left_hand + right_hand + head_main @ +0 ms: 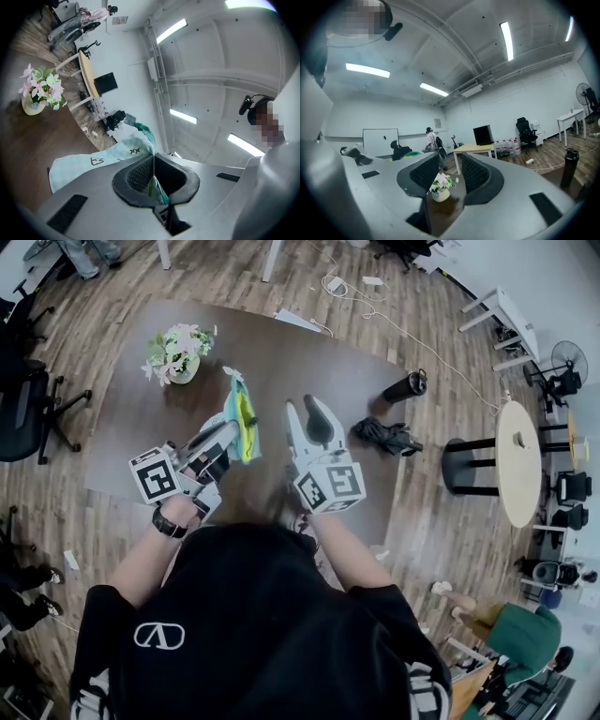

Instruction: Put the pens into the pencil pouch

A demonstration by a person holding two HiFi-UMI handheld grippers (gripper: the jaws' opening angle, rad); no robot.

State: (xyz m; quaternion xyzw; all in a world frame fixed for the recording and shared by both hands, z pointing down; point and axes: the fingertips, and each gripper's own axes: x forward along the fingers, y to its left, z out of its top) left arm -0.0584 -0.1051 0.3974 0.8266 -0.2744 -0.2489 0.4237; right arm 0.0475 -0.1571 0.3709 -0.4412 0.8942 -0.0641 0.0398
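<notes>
Left claw [153,164] pinching pouch [101,160], mint checked cloth (star prints)

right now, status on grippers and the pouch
Left gripper shut on pouch. Right gripper open, empty. No pens in sight. Flower pot ahead of right gripper, apart.
</notes>
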